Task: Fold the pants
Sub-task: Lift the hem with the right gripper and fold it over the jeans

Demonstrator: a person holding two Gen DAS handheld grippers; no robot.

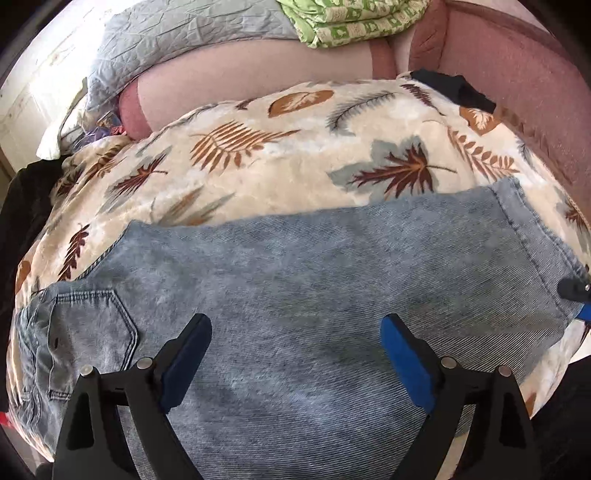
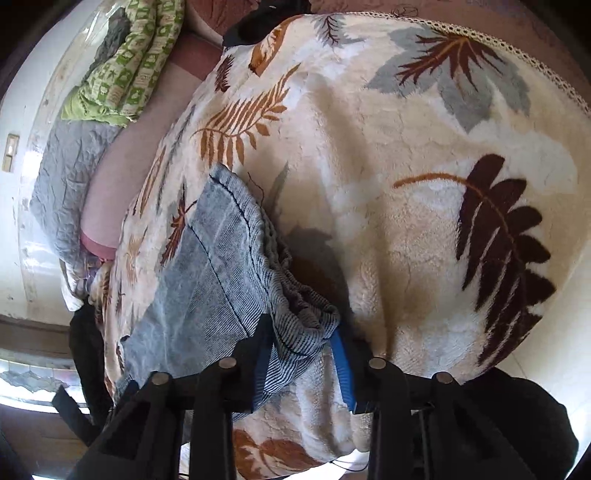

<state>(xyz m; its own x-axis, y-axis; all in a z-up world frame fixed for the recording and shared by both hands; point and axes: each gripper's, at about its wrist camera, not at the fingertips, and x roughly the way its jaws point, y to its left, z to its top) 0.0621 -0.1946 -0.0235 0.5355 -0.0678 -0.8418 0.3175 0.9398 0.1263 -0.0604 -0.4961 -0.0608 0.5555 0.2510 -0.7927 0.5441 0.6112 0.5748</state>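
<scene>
Light blue denim pants (image 1: 295, 288) lie flat across a cream blanket with a leaf print (image 1: 258, 155). The waist and a back pocket (image 1: 92, 325) are at the left, the leg hems at the right. My left gripper (image 1: 295, 332) hovers over the middle of the pants, jaws wide open and empty. My right gripper (image 2: 303, 343) is at the hem end of the pants (image 2: 221, 258), its blue pads either side of the bunched hem (image 2: 310, 314) with a gap still showing. The right gripper also shows at the right edge of the left wrist view (image 1: 576, 295).
A green patterned cloth (image 1: 351, 22) and a grey quilt (image 1: 166, 40) lie at the back on a pink sofa (image 1: 517, 74). A black garment (image 1: 454, 88) lies at the blanket's far edge. Dark cloth (image 1: 26, 221) hangs at the left. A white wall (image 2: 22, 184) is beyond.
</scene>
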